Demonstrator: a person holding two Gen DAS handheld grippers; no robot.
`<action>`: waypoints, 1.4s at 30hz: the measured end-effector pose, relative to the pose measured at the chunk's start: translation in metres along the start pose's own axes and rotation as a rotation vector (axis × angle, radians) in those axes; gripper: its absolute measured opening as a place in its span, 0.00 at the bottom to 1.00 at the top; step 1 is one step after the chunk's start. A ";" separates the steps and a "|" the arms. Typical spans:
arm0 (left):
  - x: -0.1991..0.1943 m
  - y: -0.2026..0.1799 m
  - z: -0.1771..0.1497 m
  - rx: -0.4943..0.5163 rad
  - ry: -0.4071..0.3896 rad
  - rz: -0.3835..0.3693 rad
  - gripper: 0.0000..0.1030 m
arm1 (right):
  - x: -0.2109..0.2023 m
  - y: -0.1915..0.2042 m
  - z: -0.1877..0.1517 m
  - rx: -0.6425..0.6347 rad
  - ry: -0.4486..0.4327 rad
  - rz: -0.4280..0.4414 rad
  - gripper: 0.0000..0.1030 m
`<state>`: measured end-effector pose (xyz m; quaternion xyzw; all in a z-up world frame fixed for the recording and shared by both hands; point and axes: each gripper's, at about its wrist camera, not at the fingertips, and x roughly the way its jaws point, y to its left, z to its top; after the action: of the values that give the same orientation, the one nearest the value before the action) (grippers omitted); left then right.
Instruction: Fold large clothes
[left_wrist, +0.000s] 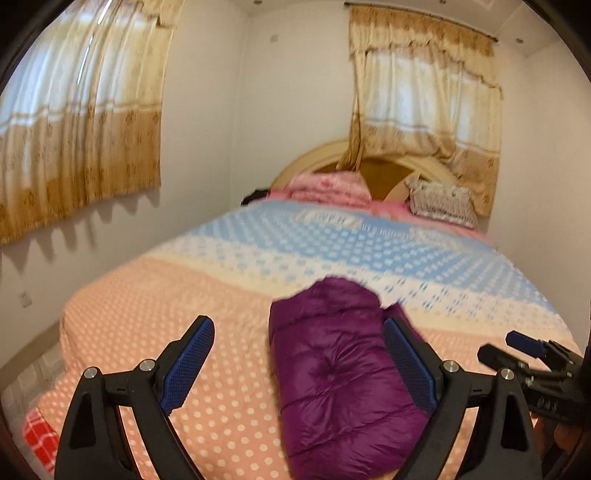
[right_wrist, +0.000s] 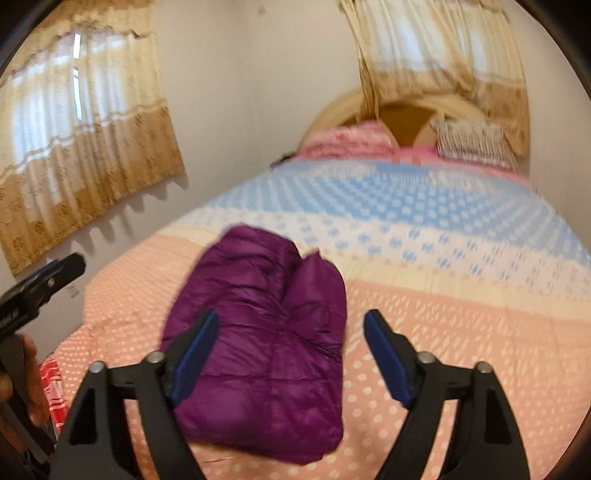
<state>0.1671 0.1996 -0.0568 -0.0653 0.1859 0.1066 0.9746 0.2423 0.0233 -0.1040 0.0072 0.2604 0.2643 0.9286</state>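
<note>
A purple quilted puffer jacket (left_wrist: 340, 373) lies folded into a compact bundle on the pink polka-dot bedspread (left_wrist: 221, 369); it also shows in the right wrist view (right_wrist: 266, 339). My left gripper (left_wrist: 297, 332) is open and empty, held above the bed with the jacket just inside its right finger. My right gripper (right_wrist: 291, 325) is open and empty above the jacket, its left finger over the bundle. The right gripper shows at the right edge of the left wrist view (left_wrist: 532, 354), and the left gripper at the left edge of the right wrist view (right_wrist: 40, 284).
The bed runs back to a blue-and-white patterned band (left_wrist: 332, 240), pink folded bedding (left_wrist: 328, 184), a patterned pillow (left_wrist: 443, 201) and a rounded headboard (left_wrist: 391, 173). Beige curtains (left_wrist: 74, 122) hang on the left and back walls. A red checked cloth (left_wrist: 37, 435) lies at the bed's near left corner.
</note>
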 end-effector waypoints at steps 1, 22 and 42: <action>-0.006 0.001 0.002 -0.002 -0.012 -0.004 0.90 | -0.008 0.004 0.001 -0.007 -0.014 0.000 0.83; -0.025 0.010 0.008 -0.029 -0.047 -0.016 0.90 | -0.048 0.018 0.007 -0.060 -0.079 0.021 0.84; -0.023 0.006 0.005 -0.016 -0.035 -0.019 0.90 | -0.052 0.015 0.003 -0.055 -0.073 0.027 0.84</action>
<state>0.1470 0.2022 -0.0442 -0.0731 0.1674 0.1000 0.9781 0.1981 0.0109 -0.0743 -0.0051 0.2187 0.2832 0.9338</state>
